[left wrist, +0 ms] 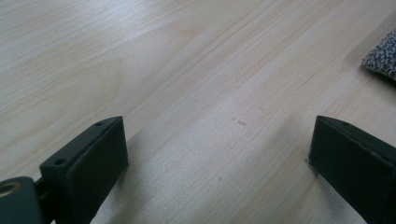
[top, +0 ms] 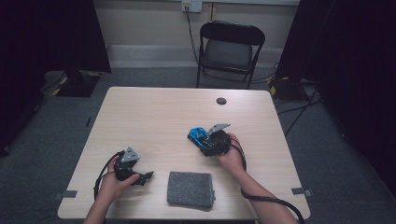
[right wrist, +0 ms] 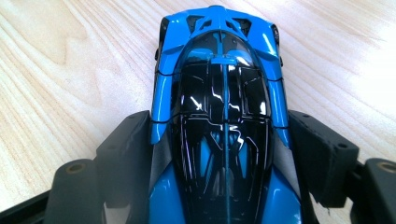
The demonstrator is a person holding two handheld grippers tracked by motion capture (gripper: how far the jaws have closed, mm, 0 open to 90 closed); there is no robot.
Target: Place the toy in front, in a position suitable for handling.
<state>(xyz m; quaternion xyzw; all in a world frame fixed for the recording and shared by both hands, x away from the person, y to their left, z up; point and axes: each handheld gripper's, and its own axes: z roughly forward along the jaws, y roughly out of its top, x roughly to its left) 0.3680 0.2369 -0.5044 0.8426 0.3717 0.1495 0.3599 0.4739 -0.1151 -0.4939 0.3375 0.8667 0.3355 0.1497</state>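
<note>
The right gripper [top: 201, 140] is clamped on a blue toy car [right wrist: 219, 116], its jaws pressing both flanks, above the bench [top: 159, 112] beyond the grey cloth [top: 190, 189]. The left gripper [top: 148, 176], just beside the cloth's left edge, has its jaws wide apart over bare wood.

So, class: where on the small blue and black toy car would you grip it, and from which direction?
Grip the blue and black toy car across its middle, on the two long flat sides, coming in along its length from one end. The body is narrow and long, so the right gripper spans it easily; its fingers already sit against both flanks on the light wooden table.
</note>
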